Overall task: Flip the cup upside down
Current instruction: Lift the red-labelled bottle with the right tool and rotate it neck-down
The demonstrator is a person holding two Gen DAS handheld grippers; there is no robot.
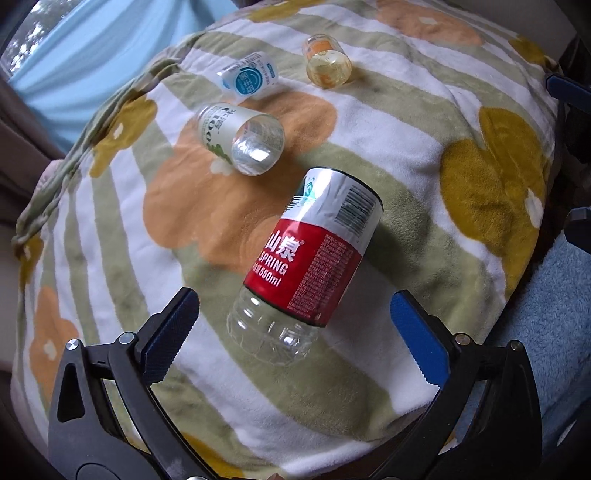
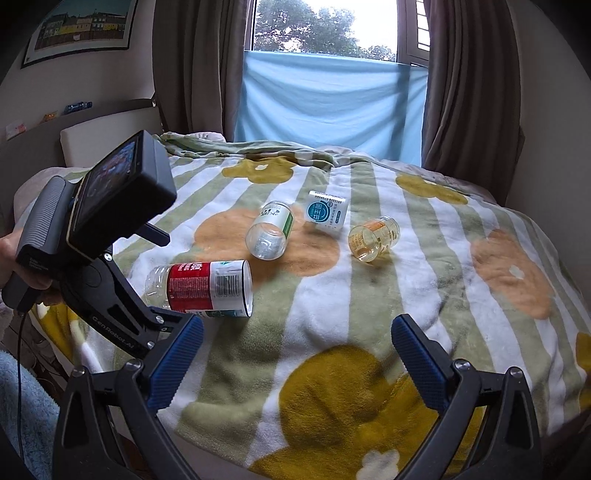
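Several cut-bottle cups lie on their sides on a flowered blanket (image 1: 369, 110). The nearest has a red and white label (image 1: 314, 247) and lies with its clear base toward my left gripper (image 1: 295, 328), which is open around that base without touching it. In the right wrist view the red-label cup (image 2: 207, 290) lies at the left, next to the left gripper's body (image 2: 110, 295). My right gripper (image 2: 295, 362) is open and empty over the blanket, to the right of that cup.
A green-label clear cup (image 1: 243, 138) (image 2: 269, 234), a blue and white cup (image 1: 251, 75) (image 2: 327, 212) and an amber cup (image 1: 327, 61) (image 2: 373, 238) lie farther back. The blanket (image 2: 369, 295) covers a bed. Curtains and a window (image 2: 325, 29) stand behind it.
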